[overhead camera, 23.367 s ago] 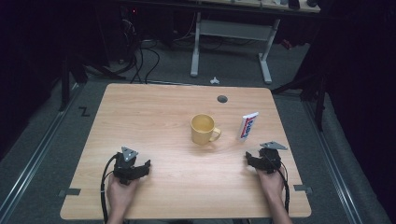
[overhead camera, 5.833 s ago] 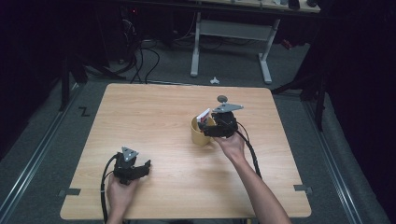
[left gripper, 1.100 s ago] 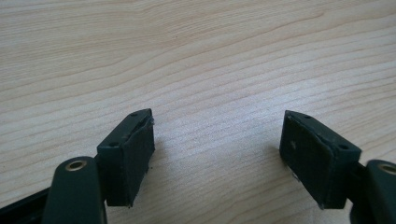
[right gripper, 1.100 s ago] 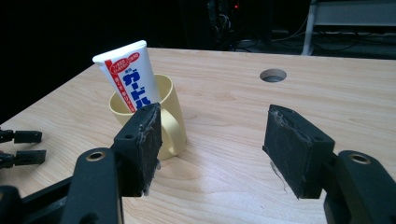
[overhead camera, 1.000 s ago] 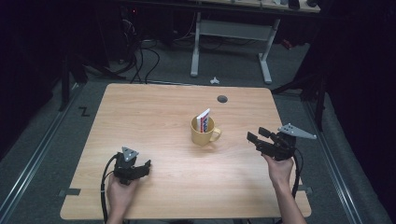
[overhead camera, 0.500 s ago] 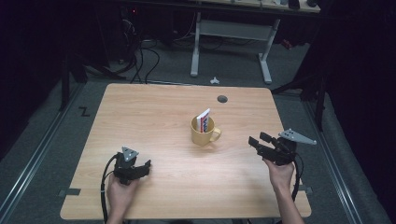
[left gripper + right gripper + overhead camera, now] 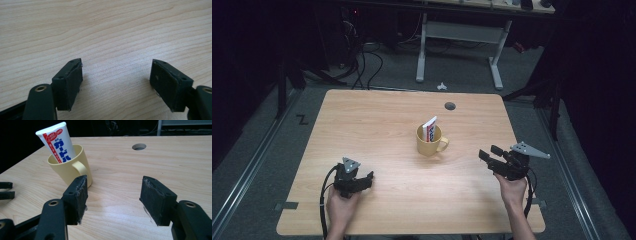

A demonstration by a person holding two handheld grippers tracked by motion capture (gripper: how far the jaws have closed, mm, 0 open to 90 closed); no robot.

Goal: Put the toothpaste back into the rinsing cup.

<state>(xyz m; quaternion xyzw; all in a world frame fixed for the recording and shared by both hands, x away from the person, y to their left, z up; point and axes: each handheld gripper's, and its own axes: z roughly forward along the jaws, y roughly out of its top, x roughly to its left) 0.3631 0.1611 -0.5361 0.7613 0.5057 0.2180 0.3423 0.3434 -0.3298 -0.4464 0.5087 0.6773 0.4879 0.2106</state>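
A yellow mug (image 7: 430, 141) stands upright near the middle of the wooden table (image 7: 377, 125), handle toward the right. A white toothpaste tube (image 7: 429, 128) with red and blue print leans inside it, its top poking above the rim. In the right gripper view the mug (image 7: 68, 167) and tube (image 7: 57, 141) sit beyond the jaws to the left. My right gripper (image 7: 489, 154) is open and empty near the table's right edge, apart from the mug. My left gripper (image 7: 364, 178) rests low at the front left, open with only bare wood (image 7: 117, 72) between its jaws.
A round cable hole (image 7: 450, 106) lies in the table behind the mug. A second desk's white legs (image 7: 422, 45) and floor cables (image 7: 362, 55) are beyond the far edge. Dark floor surrounds the table.
The tube, once lying on the table right of the mug, now stands in it. Over the last second my open right gripper has drawn back toward the front right. The left has stayed put.
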